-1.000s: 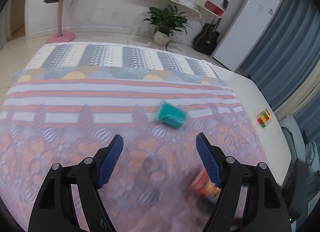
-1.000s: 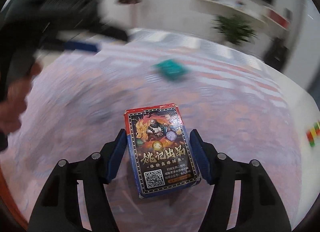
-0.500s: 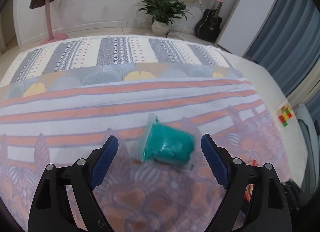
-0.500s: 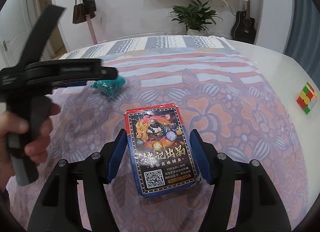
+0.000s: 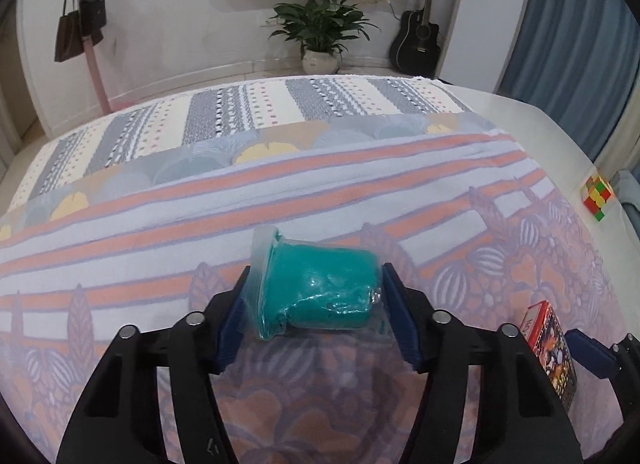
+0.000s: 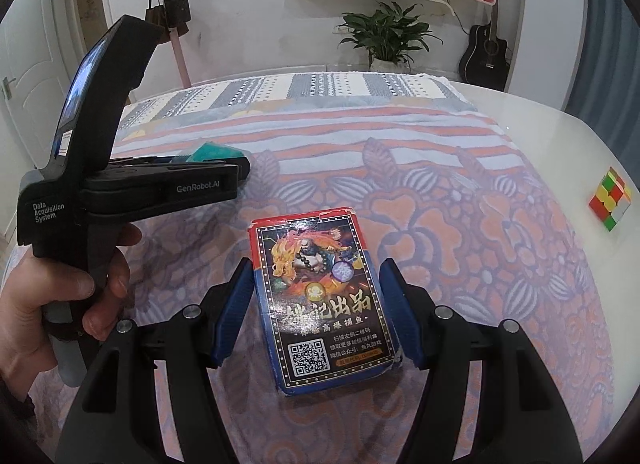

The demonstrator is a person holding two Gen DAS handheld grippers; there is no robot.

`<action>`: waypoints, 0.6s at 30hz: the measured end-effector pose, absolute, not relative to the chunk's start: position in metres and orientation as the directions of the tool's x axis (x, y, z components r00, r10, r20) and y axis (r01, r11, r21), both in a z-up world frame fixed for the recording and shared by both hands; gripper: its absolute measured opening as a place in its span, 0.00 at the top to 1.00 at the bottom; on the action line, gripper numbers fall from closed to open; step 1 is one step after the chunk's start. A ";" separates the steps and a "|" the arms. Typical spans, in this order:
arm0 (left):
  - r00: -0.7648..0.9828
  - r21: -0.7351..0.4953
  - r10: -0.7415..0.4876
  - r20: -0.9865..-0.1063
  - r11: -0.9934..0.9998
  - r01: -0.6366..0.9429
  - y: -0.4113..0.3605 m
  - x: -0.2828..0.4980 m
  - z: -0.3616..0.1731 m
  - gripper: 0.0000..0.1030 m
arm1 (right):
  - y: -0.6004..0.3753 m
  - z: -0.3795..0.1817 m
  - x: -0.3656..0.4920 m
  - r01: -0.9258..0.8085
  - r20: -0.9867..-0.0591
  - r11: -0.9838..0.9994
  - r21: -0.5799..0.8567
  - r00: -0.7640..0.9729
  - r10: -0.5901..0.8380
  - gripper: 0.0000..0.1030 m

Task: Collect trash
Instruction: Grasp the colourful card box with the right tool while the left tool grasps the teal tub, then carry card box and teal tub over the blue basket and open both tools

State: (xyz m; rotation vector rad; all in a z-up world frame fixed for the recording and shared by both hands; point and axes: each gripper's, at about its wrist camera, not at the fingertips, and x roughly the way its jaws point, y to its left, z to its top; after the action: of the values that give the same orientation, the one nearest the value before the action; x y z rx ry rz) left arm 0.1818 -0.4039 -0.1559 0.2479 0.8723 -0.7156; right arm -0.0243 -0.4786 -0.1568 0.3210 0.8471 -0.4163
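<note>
Left gripper point(image 5: 316, 304) has its pads against both sides of the teal bagged lump point(image 5: 320, 290) on the patterned cloth point(image 5: 280, 192). Right gripper point(image 6: 316, 312) is closed on the card box point(image 6: 320, 300), low over the cloth. I see two risks: the loose plastic slips when lifted, and the box's glossy sides twist out of a light pinch.
</note>
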 end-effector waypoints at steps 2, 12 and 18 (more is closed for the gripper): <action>0.430 -0.098 -0.483 -0.763 0.743 0.662 -0.401 0.182 -0.155 0.49 | -0.478 -0.157 -0.025 0.479 -0.775 0.871 0.108 0.589 -0.228 0.41; 0.480 -0.090 -0.506 -0.717 0.749 0.656 -0.372 0.167 -0.130 0.50 | -0.477 -0.156 -0.024 0.482 -0.779 0.871 0.099 0.582 -0.234 0.41; 0.508 -0.121 -0.512 -0.692 0.776 0.619 -0.328 0.164 -0.099 0.50 | -0.477 -0.158 -0.021 0.493 -0.787 0.866 0.083 0.566 -0.247 0.41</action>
State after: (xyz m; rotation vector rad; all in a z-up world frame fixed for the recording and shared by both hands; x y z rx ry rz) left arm 0.1639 -0.3278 -0.0989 0.1493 0.7818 -0.6843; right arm -0.0210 -0.4772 -0.1582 0.3103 0.8671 -0.4431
